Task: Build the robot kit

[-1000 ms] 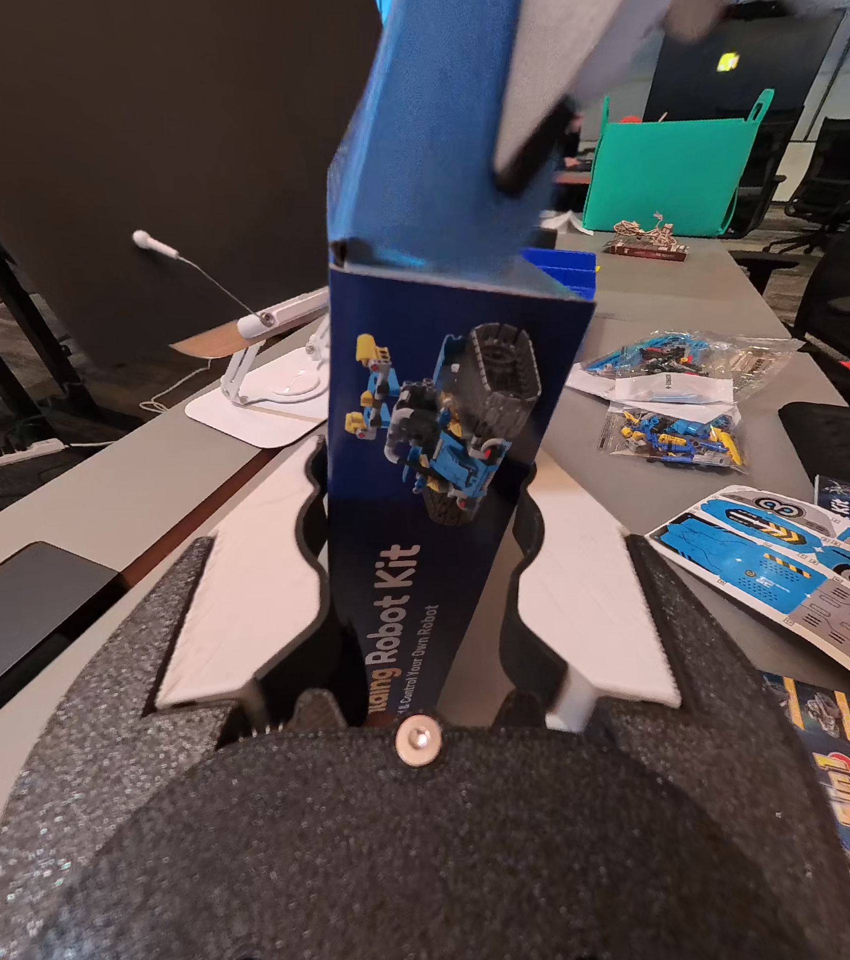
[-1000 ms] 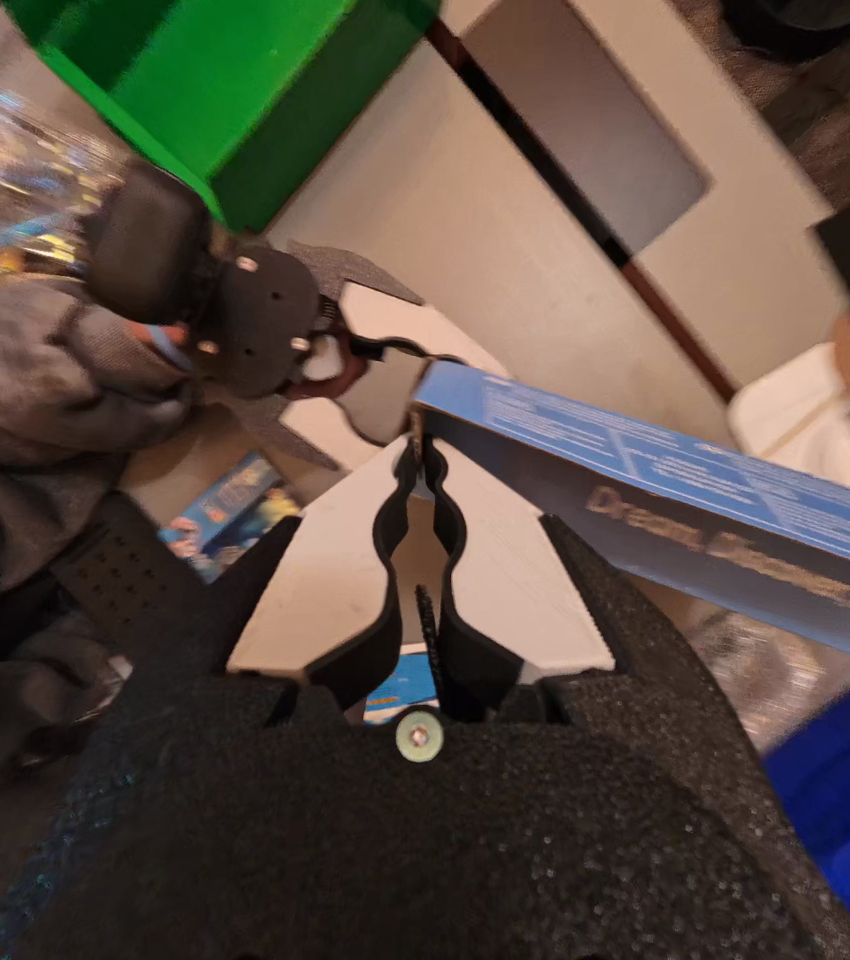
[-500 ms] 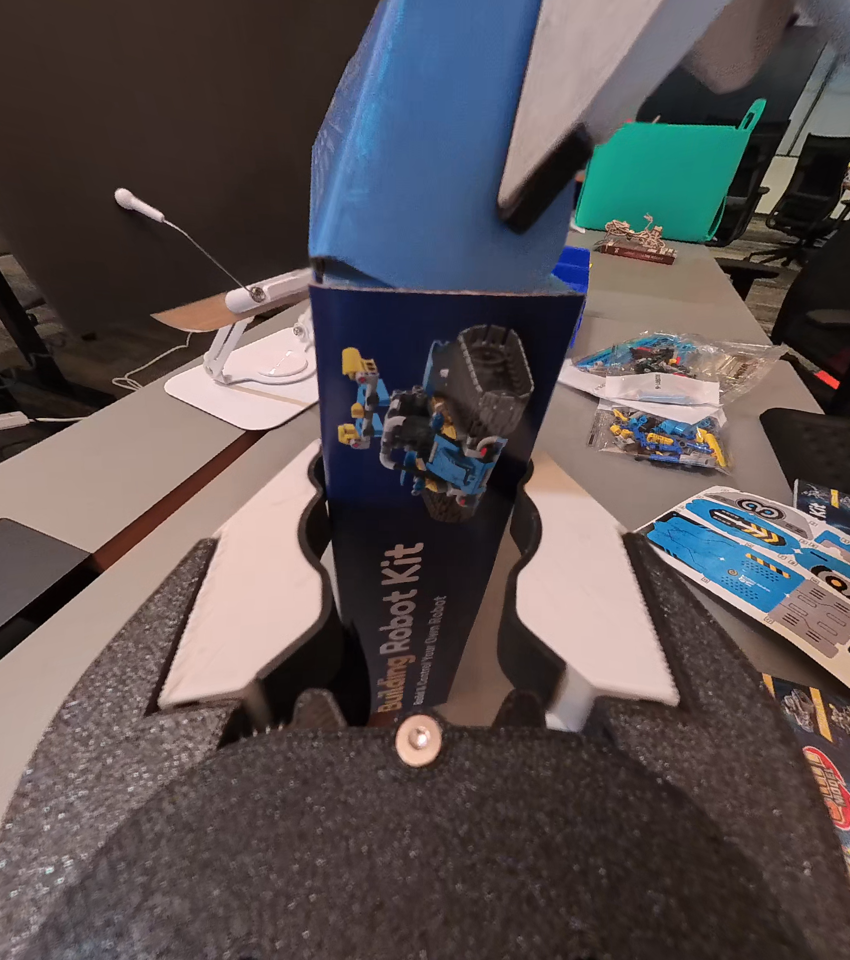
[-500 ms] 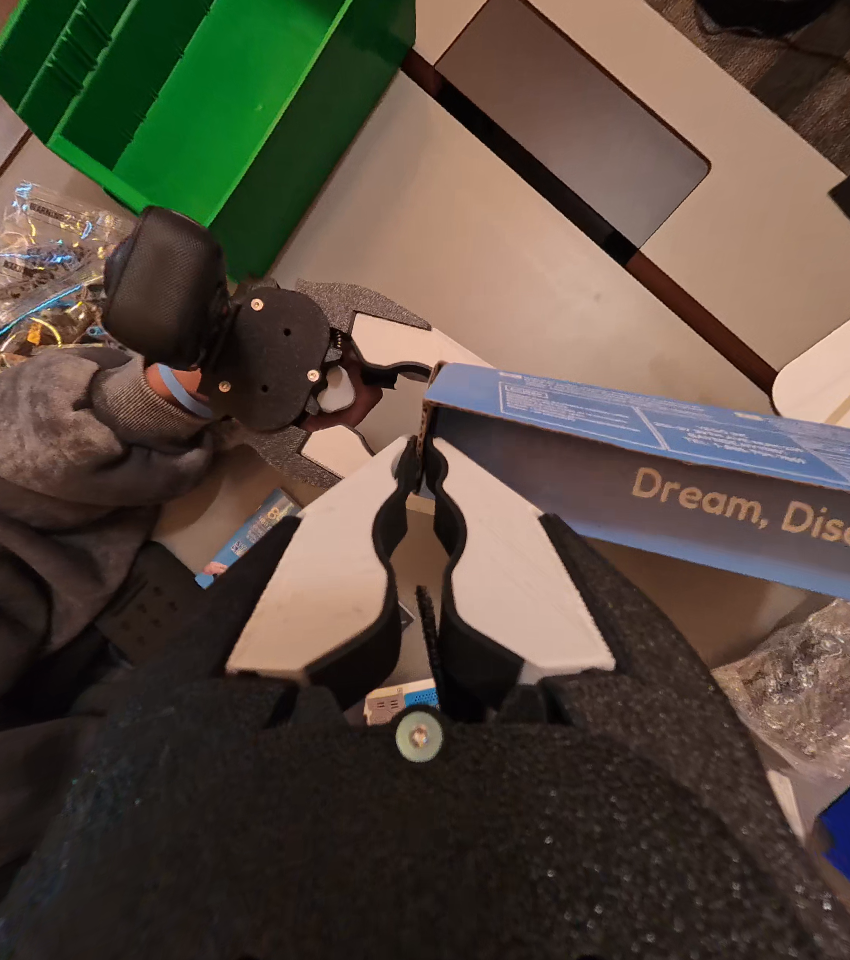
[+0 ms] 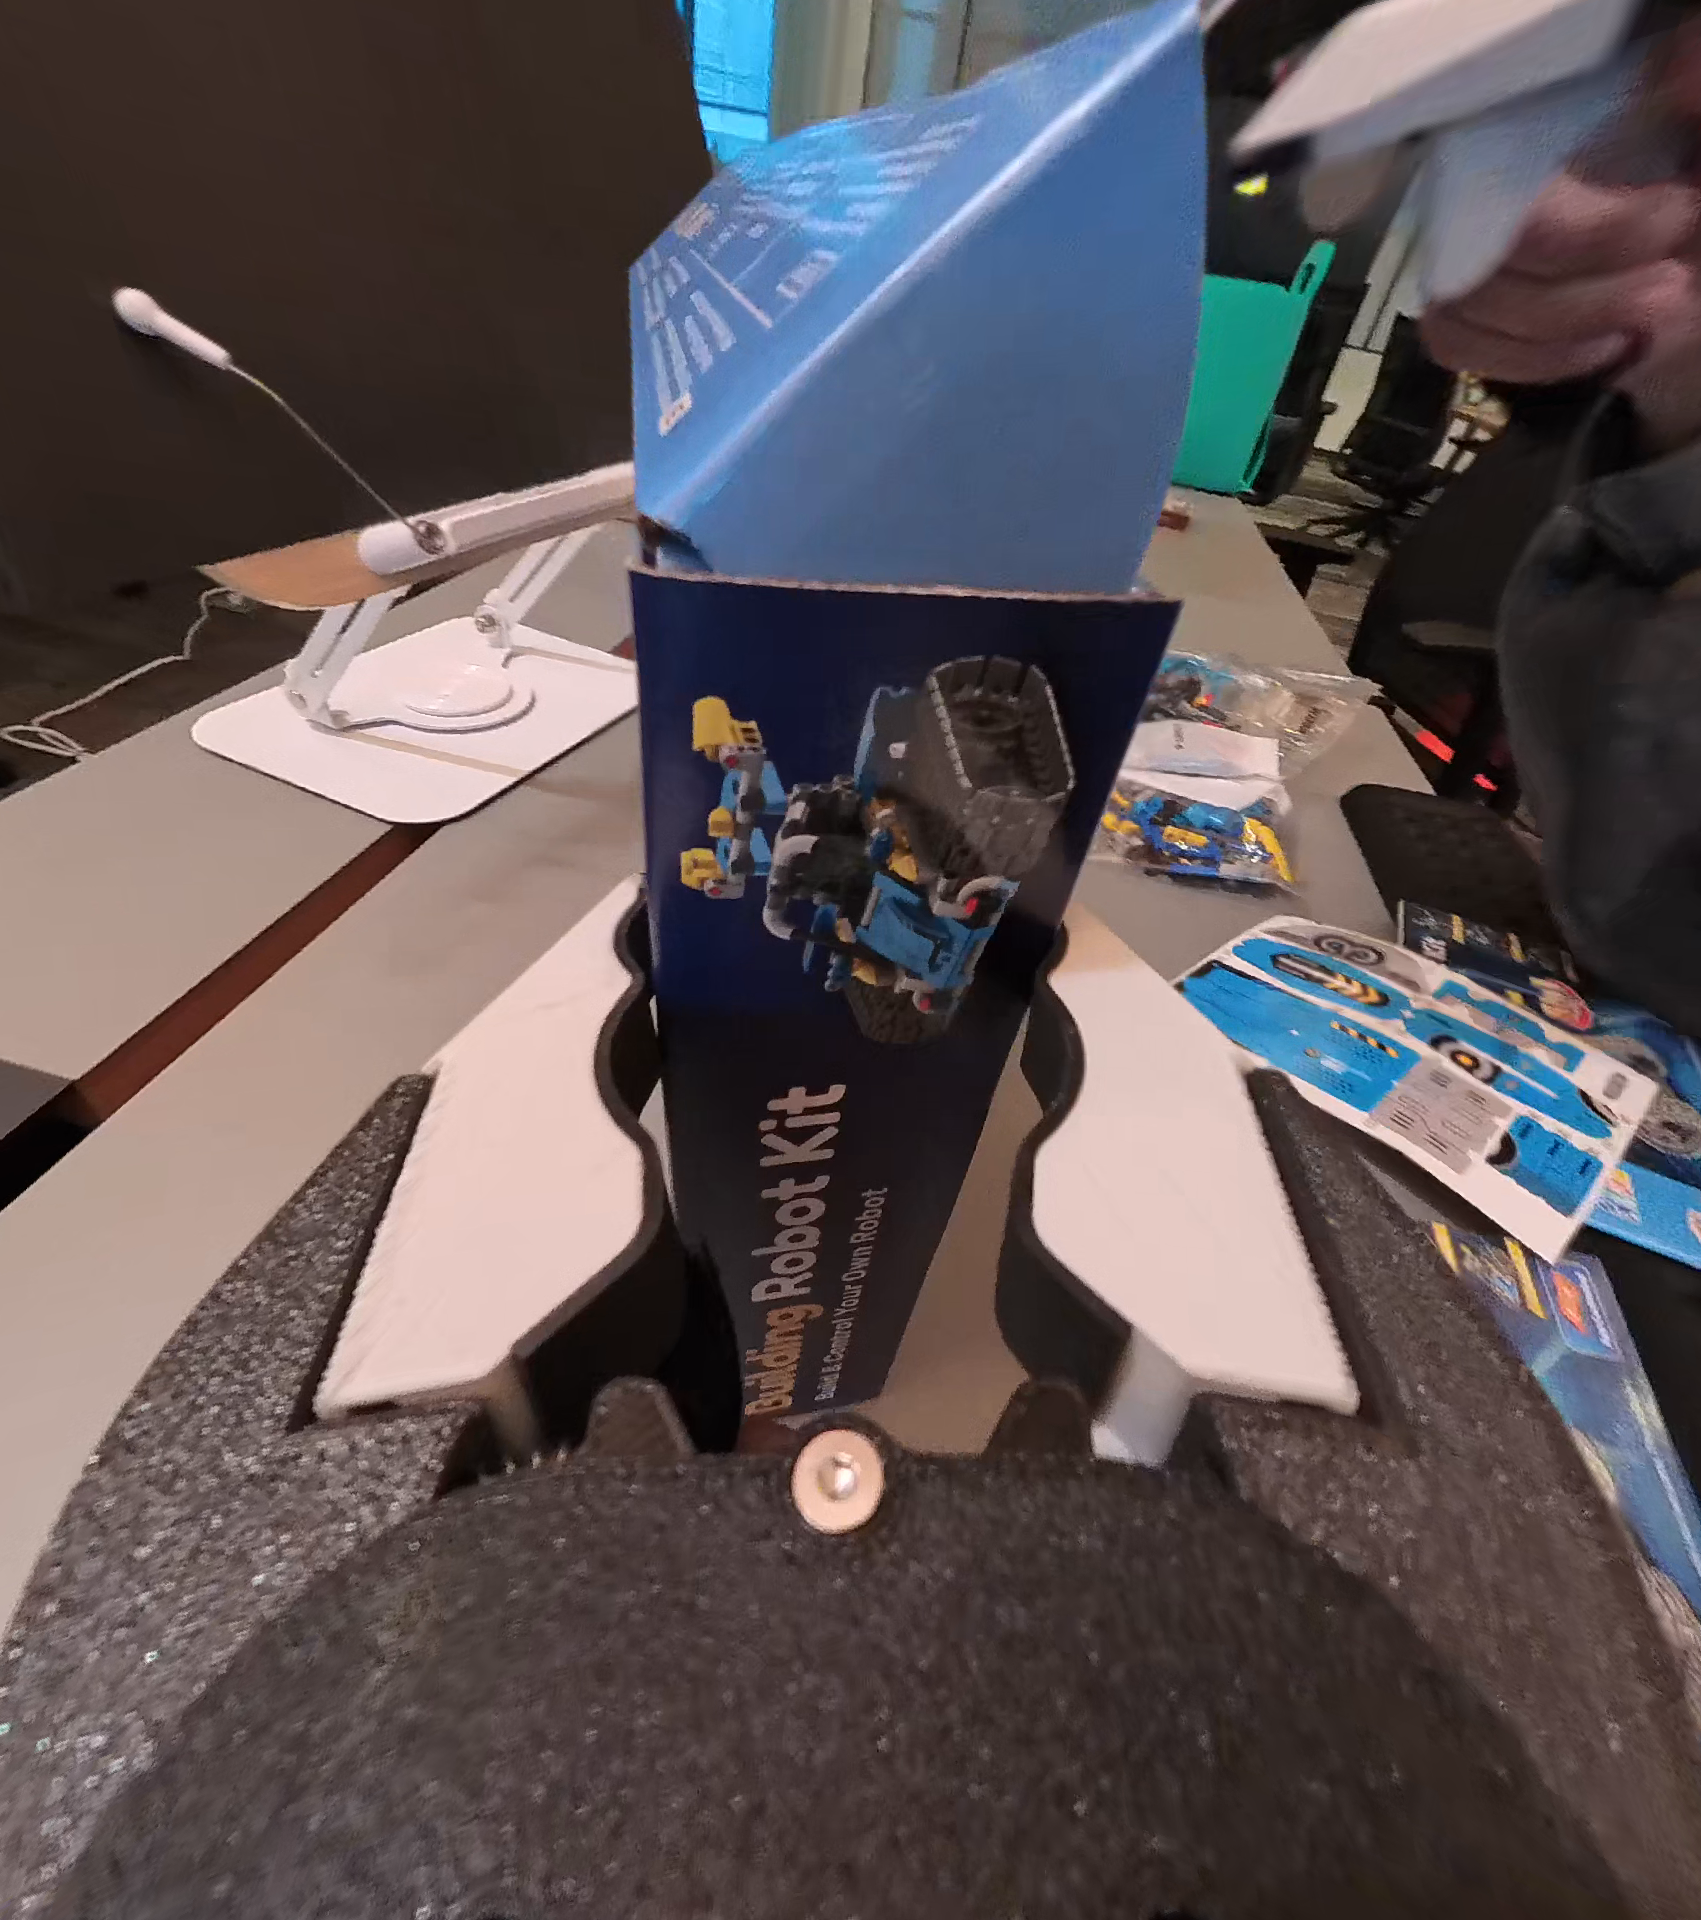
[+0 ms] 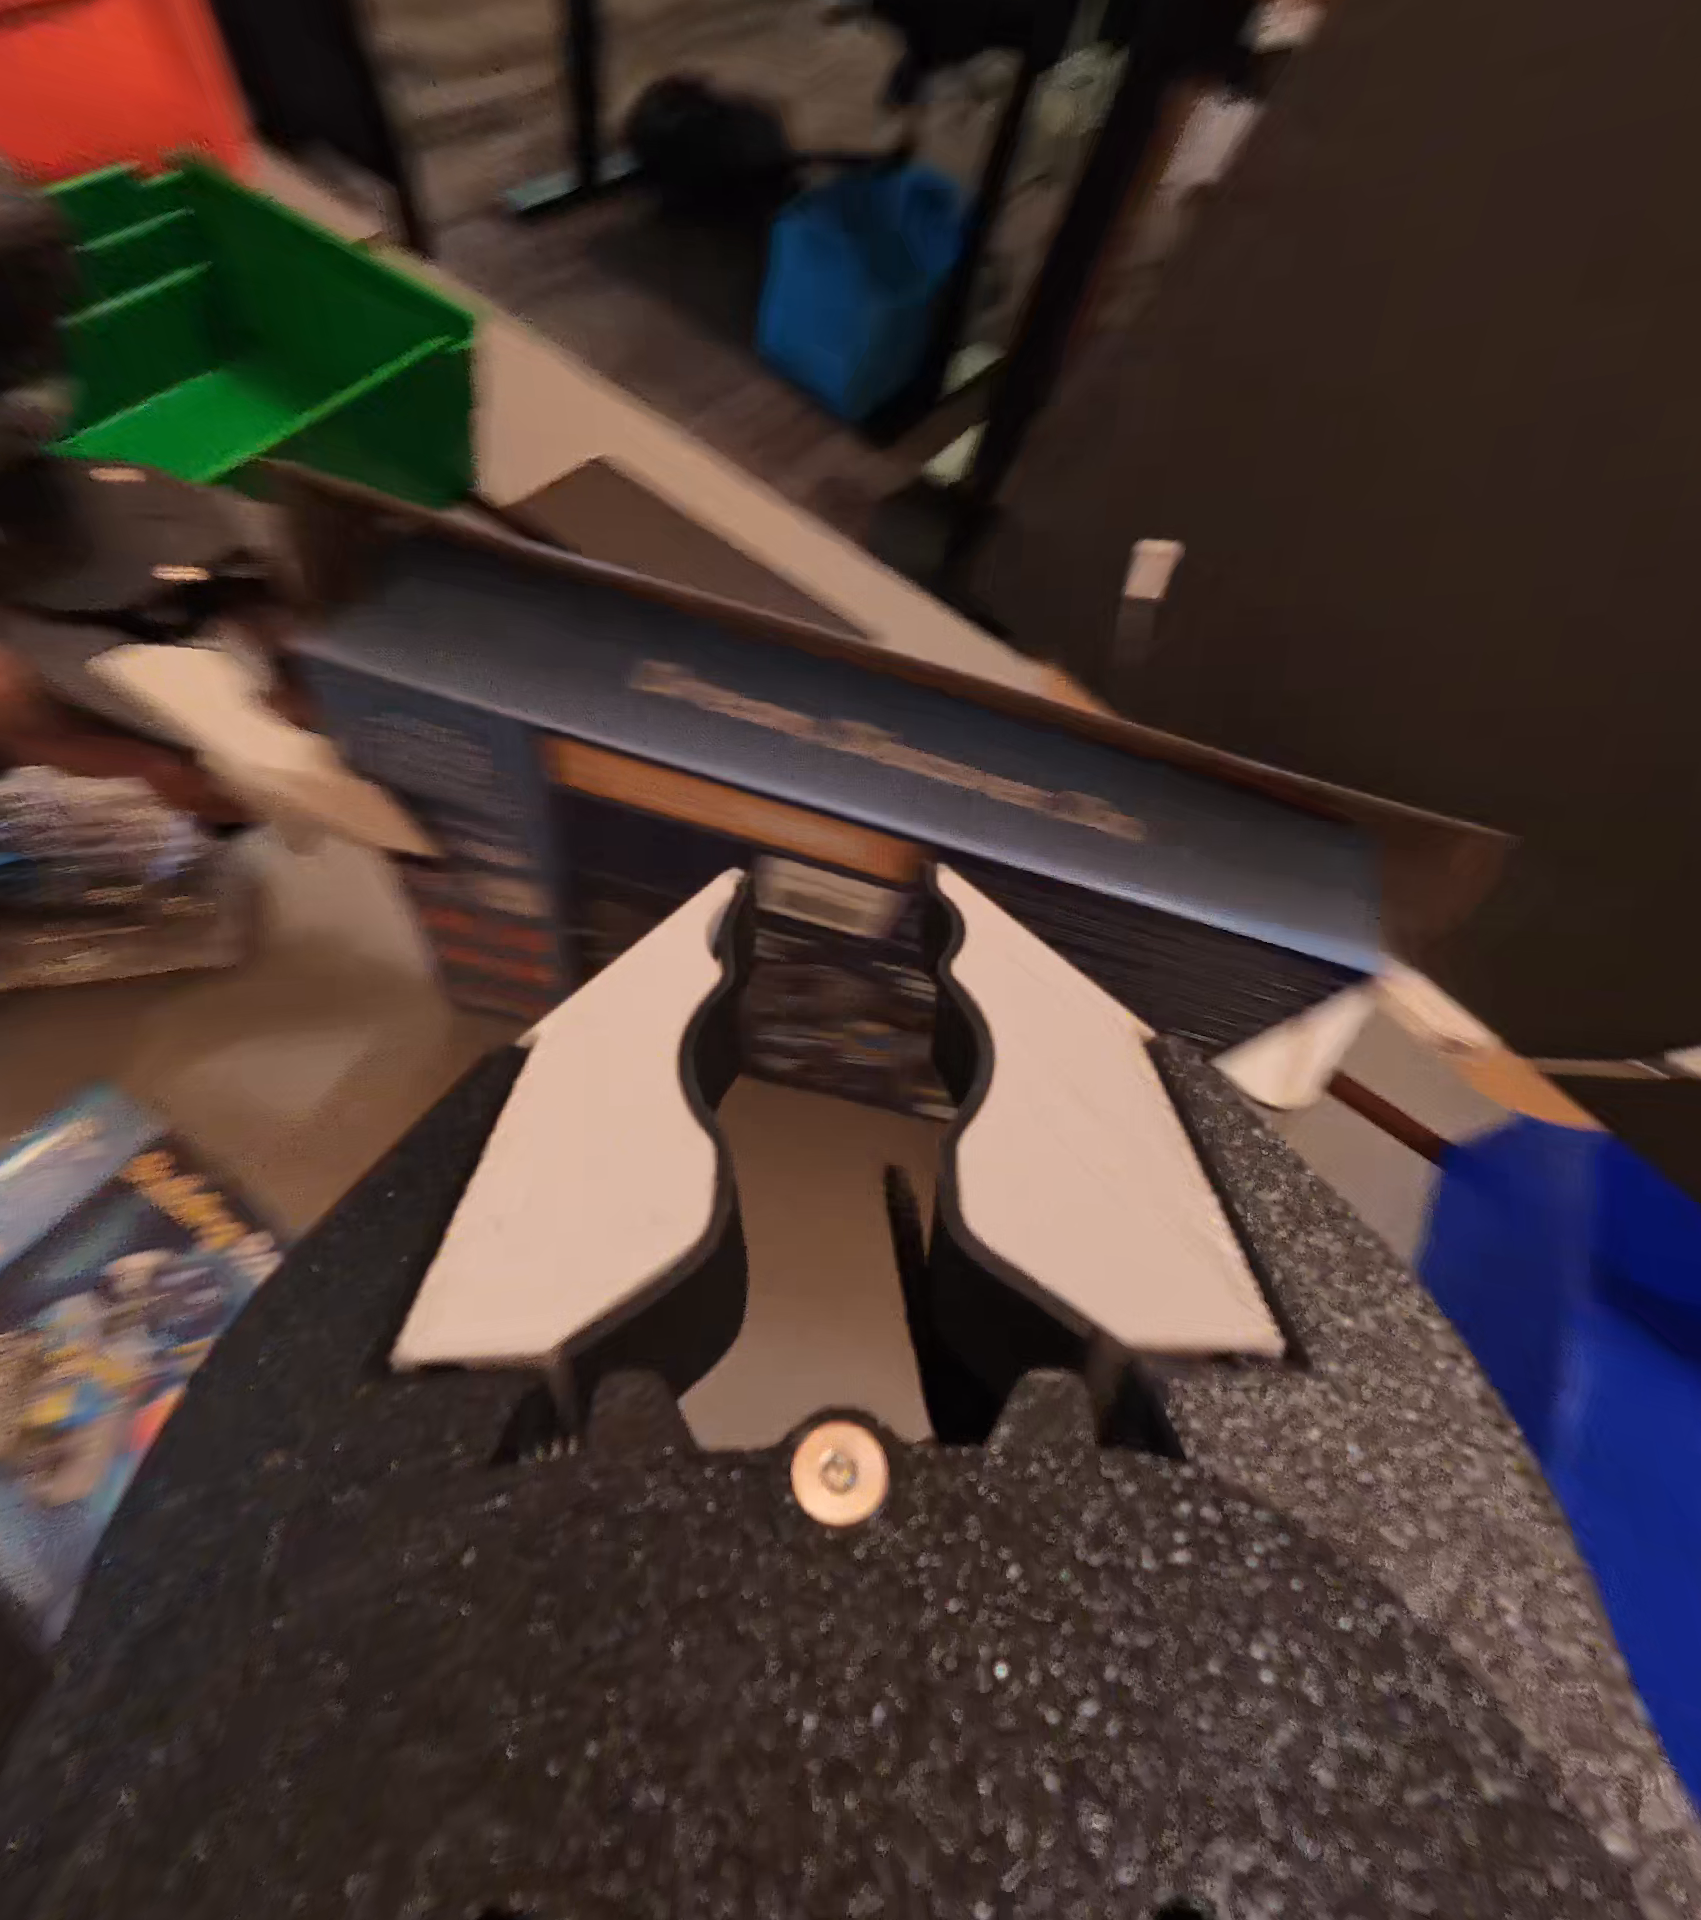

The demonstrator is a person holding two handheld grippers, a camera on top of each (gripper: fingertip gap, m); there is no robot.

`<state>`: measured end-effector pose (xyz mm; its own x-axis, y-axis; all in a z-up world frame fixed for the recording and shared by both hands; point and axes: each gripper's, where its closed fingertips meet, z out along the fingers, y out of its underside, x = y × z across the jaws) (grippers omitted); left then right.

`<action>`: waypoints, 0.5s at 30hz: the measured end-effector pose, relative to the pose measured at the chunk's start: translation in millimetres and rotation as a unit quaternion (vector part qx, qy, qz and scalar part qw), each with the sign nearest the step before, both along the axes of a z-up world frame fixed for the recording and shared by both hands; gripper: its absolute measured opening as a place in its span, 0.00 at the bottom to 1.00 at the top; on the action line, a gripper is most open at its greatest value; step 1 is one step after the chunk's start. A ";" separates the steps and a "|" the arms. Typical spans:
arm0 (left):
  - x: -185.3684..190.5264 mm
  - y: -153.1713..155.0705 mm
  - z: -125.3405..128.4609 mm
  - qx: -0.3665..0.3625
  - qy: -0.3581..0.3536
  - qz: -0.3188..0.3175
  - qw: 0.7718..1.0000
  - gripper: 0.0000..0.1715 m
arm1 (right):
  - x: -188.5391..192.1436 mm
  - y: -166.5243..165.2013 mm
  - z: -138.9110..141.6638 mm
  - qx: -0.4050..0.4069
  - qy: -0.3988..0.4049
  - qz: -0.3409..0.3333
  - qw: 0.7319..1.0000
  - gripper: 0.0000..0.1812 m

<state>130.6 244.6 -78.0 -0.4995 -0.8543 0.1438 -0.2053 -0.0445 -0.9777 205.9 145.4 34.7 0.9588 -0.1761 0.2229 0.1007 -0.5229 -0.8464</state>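
Observation:
My left gripper [image 5: 846,925] is shut on a dark blue toy kit box [image 5: 856,831] and holds it upright over the grey table [image 5: 150,914]. The box's light blue lid flap [image 5: 929,364] stands raised above the open top. My right gripper [image 6: 835,883] is open and empty, with its tips just short of the box [image 6: 825,997], under the raised flap [image 6: 929,769]. The right wrist view is blurred by motion. One white finger of the right gripper [image 5: 1428,73] shows blurred at the top right of the left wrist view, clear of the flap.
Bags of small parts [image 5: 1199,821], a sticker sheet [image 5: 1428,1060] and booklets [image 5: 1604,1455] lie to the right on the table. A white stand [image 5: 410,717] is at the left. A green bin [image 6: 285,353] and a blue bin [image 6: 1635,1351] flank the box. A person's sleeve [image 5: 1677,727] is at the right. The left gripper's tips are roughly 15 centimetres from the right gripper's.
My right gripper was shut on the lid flap. It has let go, opened and swung away. The flap now stands free and higher. My left gripper still holds the box.

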 end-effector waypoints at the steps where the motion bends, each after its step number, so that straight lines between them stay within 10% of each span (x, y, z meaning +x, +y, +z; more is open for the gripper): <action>1: -2.3 0.2 -0.2 0.001 0.001 -0.005 1.000 0.41 | 26.9 -17.2 3.1 0.019 -0.008 -0.026 0.999 0.17; 7: -9.1 -1.7 -0.4 0.009 0.001 -0.023 1.000 0.41 | 146.1 -53.9 -23.9 0.075 0.048 -0.096 0.991 0.24; 12: -13.9 -3.2 -0.5 0.010 0.001 -0.035 0.999 0.41 | 170.6 -16.2 -45.8 0.051 0.124 -0.065 0.989 0.25; 15: -14.1 -1.7 -0.6 0.007 0.002 -0.035 0.999 0.41 | 176.3 -0.1 -45.1 0.046 0.155 -0.053 0.985 0.09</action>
